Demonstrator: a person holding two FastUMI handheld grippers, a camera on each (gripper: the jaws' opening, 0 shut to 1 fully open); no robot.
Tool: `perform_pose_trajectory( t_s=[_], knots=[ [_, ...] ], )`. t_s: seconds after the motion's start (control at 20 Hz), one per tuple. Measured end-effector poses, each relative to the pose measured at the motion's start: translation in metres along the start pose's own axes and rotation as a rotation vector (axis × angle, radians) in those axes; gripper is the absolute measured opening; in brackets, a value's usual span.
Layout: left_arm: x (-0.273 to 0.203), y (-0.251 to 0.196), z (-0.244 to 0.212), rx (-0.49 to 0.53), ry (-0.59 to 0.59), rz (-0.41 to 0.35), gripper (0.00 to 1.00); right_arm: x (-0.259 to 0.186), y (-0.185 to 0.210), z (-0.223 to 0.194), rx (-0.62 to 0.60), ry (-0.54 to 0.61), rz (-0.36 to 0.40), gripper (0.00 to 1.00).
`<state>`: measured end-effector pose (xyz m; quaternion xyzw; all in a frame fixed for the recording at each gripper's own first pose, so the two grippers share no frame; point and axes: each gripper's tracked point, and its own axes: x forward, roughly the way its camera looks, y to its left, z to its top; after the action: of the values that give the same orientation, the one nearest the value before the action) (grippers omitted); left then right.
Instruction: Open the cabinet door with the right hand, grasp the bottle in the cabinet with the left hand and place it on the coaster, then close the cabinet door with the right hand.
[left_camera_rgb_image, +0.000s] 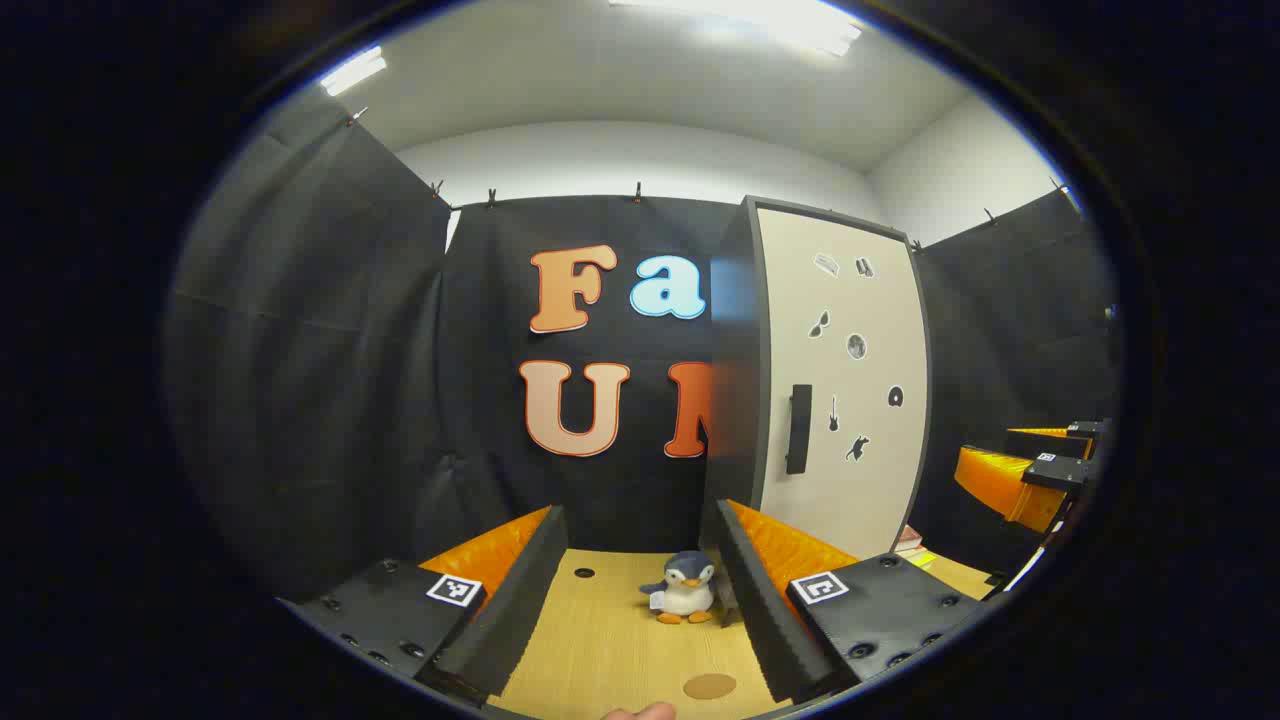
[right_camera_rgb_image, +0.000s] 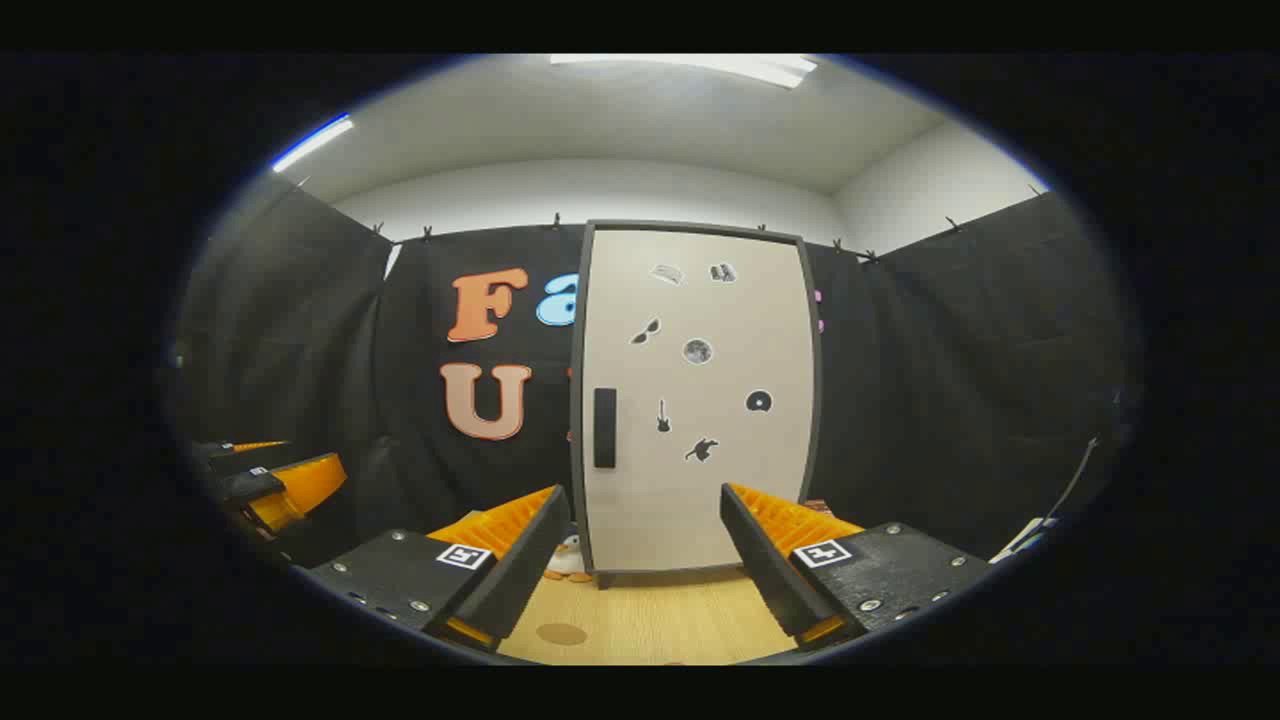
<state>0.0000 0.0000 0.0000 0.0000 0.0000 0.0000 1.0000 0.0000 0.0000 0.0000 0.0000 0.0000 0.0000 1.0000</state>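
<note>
Both grippers hover above the wooden table with their fingers spread wide and nothing between them. Seen in the left gripper view, the left gripper (left_camera_rgb_image: 640, 590) points toward the booth's back wall, its two fingers framing a strip of pale tabletop (left_camera_rgb_image: 600, 650). Between those fingers, near the far edge of the table, sits a small penguin plush (left_camera_rgb_image: 685, 588), upright and just beside the inner face of the right-side finger in that view. Closer to the camera lies a round brown coaster (left_camera_rgb_image: 709, 686), flat on the table and bare. A fingertip of the person (left_camera_rgb_image: 640, 712) peeks in at the very bottom edge.

To the right of the penguin stands the cabinet (left_camera_rgb_image: 735, 380), dark on its side, its pale door (left_camera_rgb_image: 845, 400) shut, with a dark vertical handle (left_camera_rgb_image: 797, 428) near the door's left edge and small stickers scattered over the panel. The bottle cannot be seen; with the door shut, the cabinet's inside is hidden. The right gripper (left_camera_rgb_image: 1035, 470) shows far off at the right edge of this view.

In the right gripper view, the right gripper (right_camera_rgb_image: 640, 545) faces the cabinet door (right_camera_rgb_image: 700, 400) squarely, well apart from it, the handle (right_camera_rgb_image: 604, 428) above its left-side finger. The coaster (right_camera_rgb_image: 561, 633) lies low on the table (right_camera_rgb_image: 660, 620), and the penguin (right_camera_rgb_image: 568, 560) peeks out beside the cabinet's lower left corner. The left gripper (right_camera_rgb_image: 265, 480) appears at the left edge.
</note>
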Motion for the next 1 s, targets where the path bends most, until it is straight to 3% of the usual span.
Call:
perform_pose_trajectory(
  t_s=[1.0],
  knots=[
    [0.010,-0.013,-0.003,0.017,0.007,0.002,0.96,0.018,-0.005,-0.010,0.016,0.046,0.017,0.94]
  ],
)
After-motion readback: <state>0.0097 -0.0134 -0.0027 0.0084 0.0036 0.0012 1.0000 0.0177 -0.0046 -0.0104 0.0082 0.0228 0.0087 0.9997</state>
